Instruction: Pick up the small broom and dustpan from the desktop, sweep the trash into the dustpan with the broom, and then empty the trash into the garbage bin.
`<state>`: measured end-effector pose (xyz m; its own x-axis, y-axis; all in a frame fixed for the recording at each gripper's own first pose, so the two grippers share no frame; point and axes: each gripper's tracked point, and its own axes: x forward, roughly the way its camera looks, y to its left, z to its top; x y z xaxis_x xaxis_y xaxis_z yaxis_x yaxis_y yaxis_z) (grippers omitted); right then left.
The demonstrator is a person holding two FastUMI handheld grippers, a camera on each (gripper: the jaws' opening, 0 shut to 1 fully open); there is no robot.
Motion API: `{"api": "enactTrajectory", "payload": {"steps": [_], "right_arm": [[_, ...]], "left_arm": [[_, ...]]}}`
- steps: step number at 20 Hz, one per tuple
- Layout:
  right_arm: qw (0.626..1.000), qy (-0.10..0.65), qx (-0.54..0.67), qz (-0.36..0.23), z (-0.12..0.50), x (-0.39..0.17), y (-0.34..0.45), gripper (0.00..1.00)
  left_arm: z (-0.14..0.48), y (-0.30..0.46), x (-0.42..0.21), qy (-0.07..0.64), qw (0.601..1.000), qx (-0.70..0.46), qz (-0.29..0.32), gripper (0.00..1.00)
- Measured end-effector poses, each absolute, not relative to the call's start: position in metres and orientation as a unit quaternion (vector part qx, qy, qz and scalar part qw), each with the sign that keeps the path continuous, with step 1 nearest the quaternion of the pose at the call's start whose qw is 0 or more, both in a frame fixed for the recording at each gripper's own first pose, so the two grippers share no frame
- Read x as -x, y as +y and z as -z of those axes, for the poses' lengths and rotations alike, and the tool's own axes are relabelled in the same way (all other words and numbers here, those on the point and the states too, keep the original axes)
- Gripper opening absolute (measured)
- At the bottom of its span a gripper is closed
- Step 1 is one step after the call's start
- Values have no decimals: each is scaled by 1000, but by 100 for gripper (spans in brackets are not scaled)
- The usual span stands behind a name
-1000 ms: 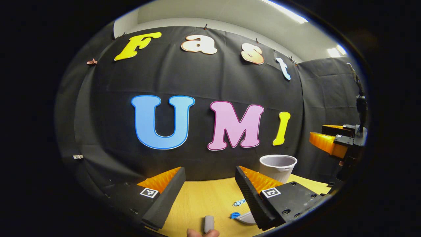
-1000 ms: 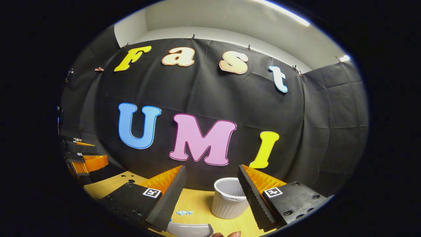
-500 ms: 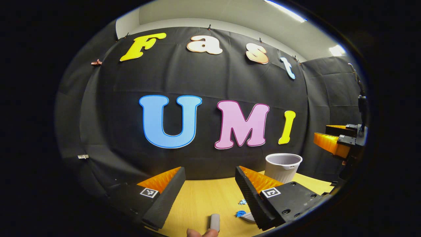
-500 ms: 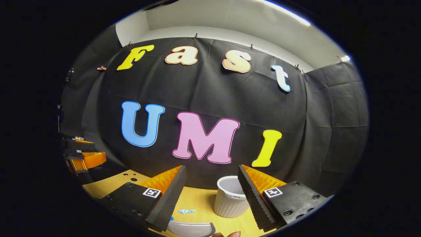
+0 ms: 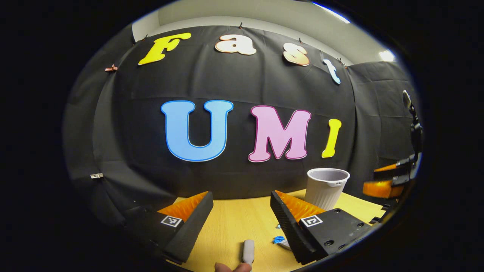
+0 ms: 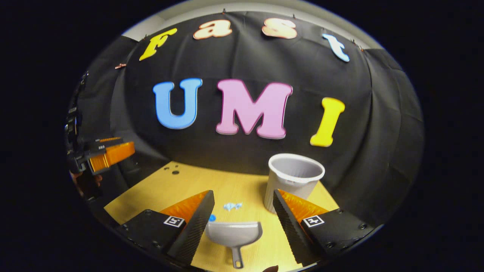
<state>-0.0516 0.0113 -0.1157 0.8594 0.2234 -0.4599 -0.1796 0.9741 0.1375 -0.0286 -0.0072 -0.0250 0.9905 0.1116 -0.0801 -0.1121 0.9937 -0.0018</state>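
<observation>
Dustpan [image 6: 233, 233] lies flat, handle toward camera.

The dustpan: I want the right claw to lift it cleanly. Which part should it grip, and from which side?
Grip the dustpan by its thin handle, which points back toward the right claw. Come from the handle end, fingers either side of it. The scoop looks too wide and shallow to pinch well, and its mouth faces the blue trash.

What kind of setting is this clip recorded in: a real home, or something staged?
Most likely a staged recording booth, not a home. Black cloth drapes the walls behind a bare wooden desktop, which holds a few props: a small bin, a dustpan and scraps of blue trash.
</observation>
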Motion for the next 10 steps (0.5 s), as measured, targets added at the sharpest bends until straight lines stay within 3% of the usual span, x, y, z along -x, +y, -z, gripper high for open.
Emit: {"api": "enactTrajectory", "payload": {"steps": [5, 10], "right_arm": [[911, 391, -47, -123, 211, 94, 17, 97], [867, 474, -56, -146, 287, 108, 34, 97]], "left_arm": [[48, -1, 37, 60, 996, -11, -65, 98], [65, 8, 42, 78, 994, -8, -78, 98]]}}
